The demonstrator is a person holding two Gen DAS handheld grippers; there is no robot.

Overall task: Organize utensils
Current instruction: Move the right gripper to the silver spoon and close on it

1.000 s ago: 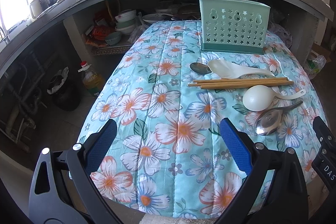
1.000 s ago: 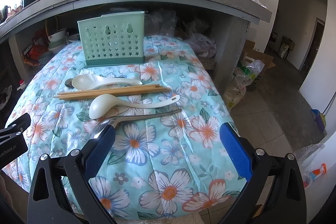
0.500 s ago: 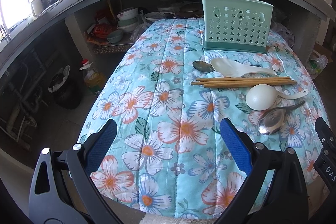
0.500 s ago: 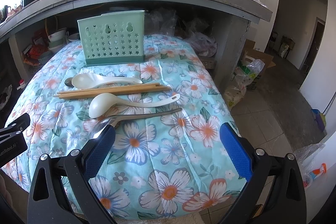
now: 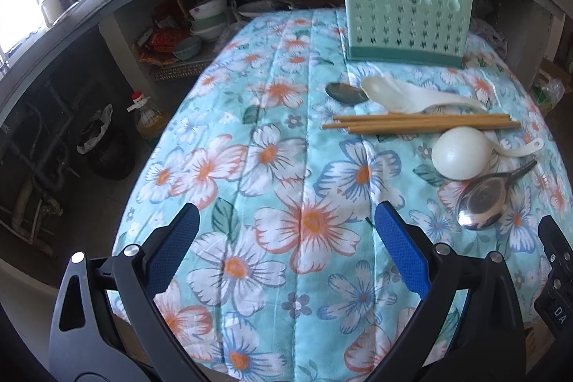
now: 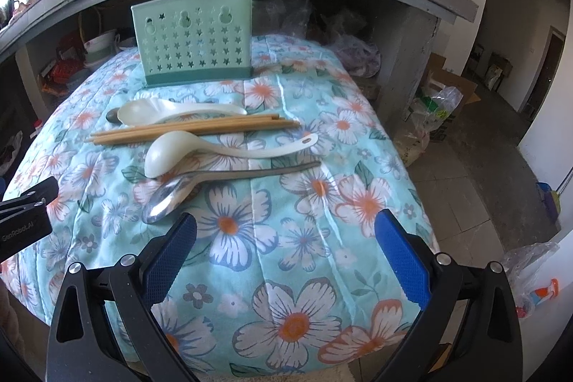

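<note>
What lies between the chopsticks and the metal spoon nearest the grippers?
In the right wrist view, a white ladle lies between the chopsticks and the metal spoon.

- Left gripper (image 5: 286,221) now nearer the table and farther forward than a second ago, jaws spread wide as before; green holder (image 5: 406,20) and the row of utensils larger and higher in its view.
- Right gripper (image 6: 286,231) likewise moved forward and tipped down toward the flowered cloth (image 6: 304,203); steel spoon (image 6: 168,199) bowl now just beyond its left finger (image 6: 172,260).
- More floor showing at the right of the right wrist view.
- Left gripper's body (image 6: 25,217) higher at that view's left edge.
</note>
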